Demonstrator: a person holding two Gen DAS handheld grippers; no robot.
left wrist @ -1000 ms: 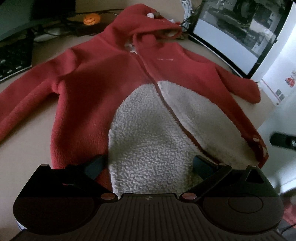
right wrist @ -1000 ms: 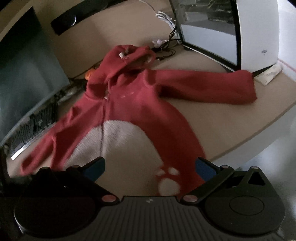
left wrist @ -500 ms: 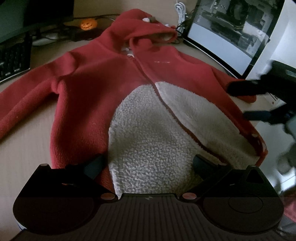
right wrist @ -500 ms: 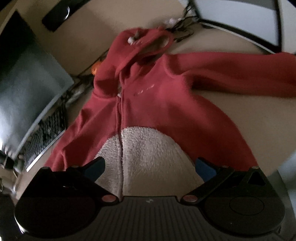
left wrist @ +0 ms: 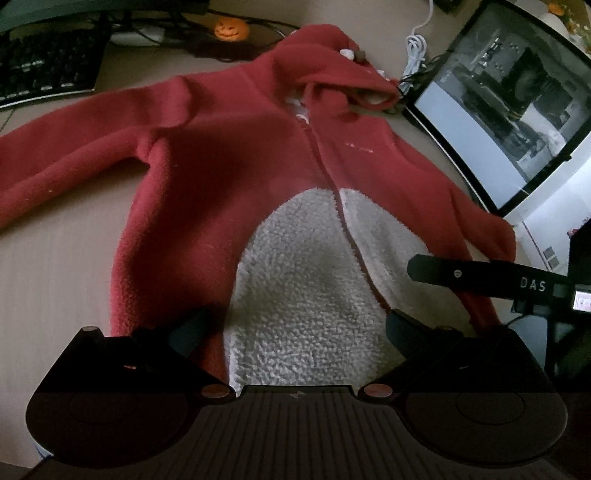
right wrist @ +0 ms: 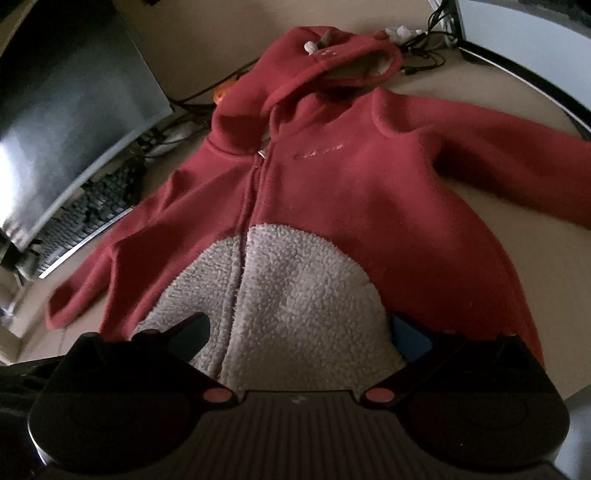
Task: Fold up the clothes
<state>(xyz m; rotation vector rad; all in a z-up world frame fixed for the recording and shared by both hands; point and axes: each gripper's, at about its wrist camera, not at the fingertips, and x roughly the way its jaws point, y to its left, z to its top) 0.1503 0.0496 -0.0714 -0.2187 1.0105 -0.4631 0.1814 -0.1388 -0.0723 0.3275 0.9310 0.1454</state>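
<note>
A red fleece hooded jacket [left wrist: 236, 162] with a white fuzzy belly panel [left wrist: 303, 288] lies face up and zipped on the beige desk, sleeves spread to both sides. The right wrist view shows the same jacket [right wrist: 369, 192] with its hood [right wrist: 325, 62] at the far end. My left gripper [left wrist: 295, 328] is open above the bottom hem, nothing between its fingers. My right gripper [right wrist: 299, 332] is open too, low over the white panel [right wrist: 288, 295] near the hem. The right gripper's finger [left wrist: 480, 275] reaches in from the right in the left wrist view.
A keyboard [left wrist: 40, 74] lies at the far left and a monitor [right wrist: 62, 122] stands beside it. A white computer case with a glass side [left wrist: 509, 110] stands on the right. An orange pumpkin toy [left wrist: 231, 27] and cables [left wrist: 415, 48] sit behind the hood. Bare desk [left wrist: 55, 280] lies left of the jacket.
My right gripper has swung in from beyond the desk edge and dropped low over the jacket's hem. My left gripper has shifted slightly; the jacket has not moved.
</note>
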